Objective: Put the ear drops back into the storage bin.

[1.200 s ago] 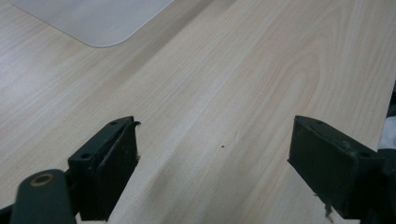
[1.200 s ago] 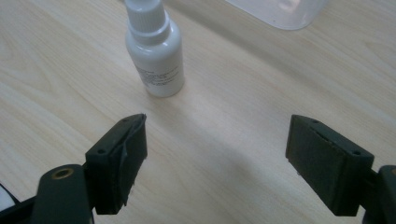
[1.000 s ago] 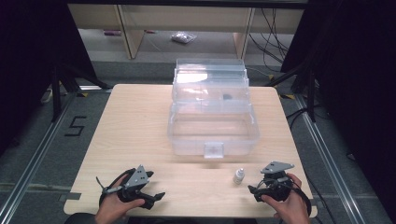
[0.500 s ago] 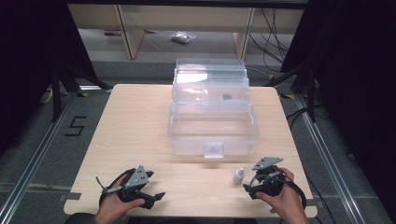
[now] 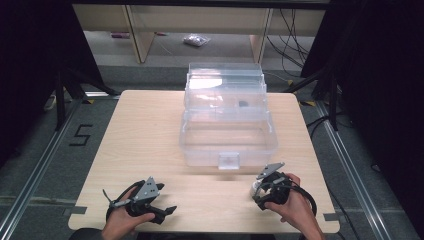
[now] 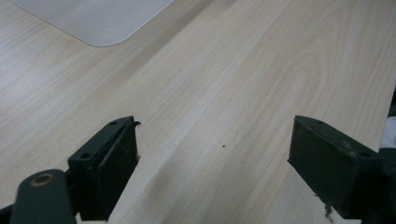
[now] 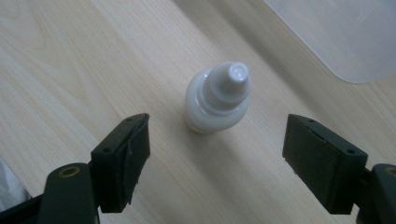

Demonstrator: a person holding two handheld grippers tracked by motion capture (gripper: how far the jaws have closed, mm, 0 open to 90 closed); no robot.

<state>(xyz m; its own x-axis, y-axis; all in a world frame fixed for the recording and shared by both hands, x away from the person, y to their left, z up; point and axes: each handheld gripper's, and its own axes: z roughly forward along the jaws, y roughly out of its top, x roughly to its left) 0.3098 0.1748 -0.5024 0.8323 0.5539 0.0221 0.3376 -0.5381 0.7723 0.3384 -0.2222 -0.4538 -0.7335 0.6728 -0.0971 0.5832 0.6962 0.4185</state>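
Note:
A small white dropper bottle [image 7: 218, 99] stands upright on the wooden table [image 5: 150, 135], its cap up. My right gripper [image 7: 215, 161] is open, its jaws wide apart on either side of the bottle and a little short of it, not touching. In the high view that right gripper [image 5: 256, 192] sits at the front right, just behind the bottle [image 5: 255, 186]. My left gripper [image 6: 212, 168] is open over bare wood with nothing between its jaws; in the high view the left gripper [image 5: 167, 212] rests at the front left.
A clear plastic box [image 5: 227, 135] with its lid tipped open stands in the table's middle, its latch toward me. A corner of the box [image 7: 345, 32] shows in the right gripper view, and a corner of the box [image 6: 93, 18] in the left gripper view. Shelving and cables lie behind.
My right gripper has moved left and forward toward the bottle, which now lies between its jaws. The left gripper has stayed still.

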